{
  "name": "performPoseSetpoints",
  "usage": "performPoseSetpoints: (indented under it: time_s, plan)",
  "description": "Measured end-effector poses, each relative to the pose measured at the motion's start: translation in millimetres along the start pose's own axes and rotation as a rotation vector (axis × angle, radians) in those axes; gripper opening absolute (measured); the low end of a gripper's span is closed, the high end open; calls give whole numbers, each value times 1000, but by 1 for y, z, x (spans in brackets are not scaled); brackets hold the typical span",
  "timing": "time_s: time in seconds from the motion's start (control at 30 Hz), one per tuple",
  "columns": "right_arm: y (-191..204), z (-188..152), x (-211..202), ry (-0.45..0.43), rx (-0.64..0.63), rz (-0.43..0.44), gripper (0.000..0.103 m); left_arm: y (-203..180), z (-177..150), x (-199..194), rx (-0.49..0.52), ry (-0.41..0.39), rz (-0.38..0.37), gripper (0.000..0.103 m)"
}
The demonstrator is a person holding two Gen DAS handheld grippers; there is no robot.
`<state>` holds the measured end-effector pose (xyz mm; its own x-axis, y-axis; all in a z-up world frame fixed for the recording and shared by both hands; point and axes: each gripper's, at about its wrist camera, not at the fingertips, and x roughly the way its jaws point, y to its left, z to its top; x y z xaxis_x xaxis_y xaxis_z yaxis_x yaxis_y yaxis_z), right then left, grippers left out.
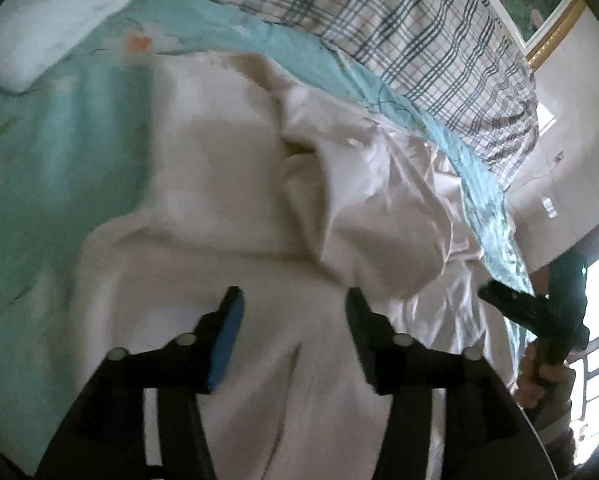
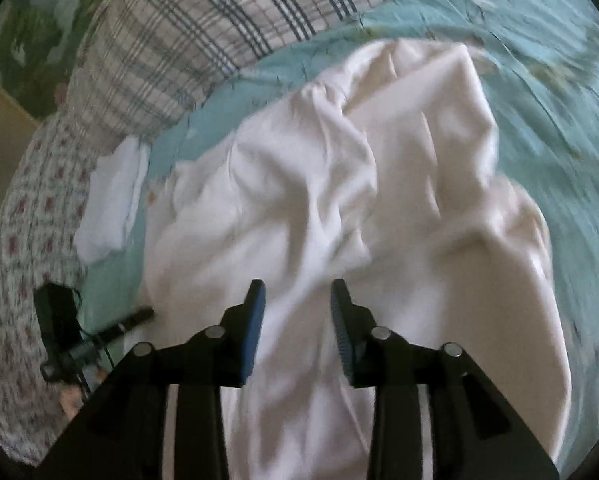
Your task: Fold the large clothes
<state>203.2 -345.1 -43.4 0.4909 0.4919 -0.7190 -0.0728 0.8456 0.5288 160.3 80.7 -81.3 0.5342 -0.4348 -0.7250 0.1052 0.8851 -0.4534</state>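
A large cream-white garment lies crumpled and partly folded over itself on a teal bed sheet. My left gripper hovers over its near part with the jaws apart; the cloth shows in the gap below them and the pads do not press on it. In the right wrist view the same garment fills the middle. My right gripper stands open above it, the blue pads free of cloth. That right gripper, held by a hand, also shows at the left wrist view's right edge.
A plaid quilt is heaped along the far side of the bed. A white pillow lies far left, a small folded white cloth beside the garment. Flower-patterned fabric fills the right wrist view's left edge.
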Motion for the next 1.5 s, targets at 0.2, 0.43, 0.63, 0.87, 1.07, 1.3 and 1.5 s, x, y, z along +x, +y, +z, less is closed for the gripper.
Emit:
performPoseSetpoints:
  time_s: [0.2, 0.43, 0.63, 0.87, 1.07, 1.3, 1.5]
  plan:
    - [-34, -50, -51, -13, 45, -76, 46, 42, -45, -60, -44, -14, 115, 80]
    - [-93, -92, -105, -50, 168, -181, 47, 84, -101, -74, -171, 83, 15, 80]
    - [-90, -122, -100, 19, 165, 6, 48, 62, -132, -79, -88, 100, -64, 79]
    - [-82, -132, -90, 5, 177, 101, 46, 58, -146, -83, -121, 77, -126, 67]
    - [-91, -143, -101, -63, 237, 264, 46, 59, -147, -89, -173, 6, -213, 64]
    - [-99, -145, -98, -112, 291, 309, 46, 63, -150, -87, -205, 38, -219, 64]
    - [-94, -153, -93, -69, 245, 309, 46, 55, -173, -83, -205, 60, -247, 64]
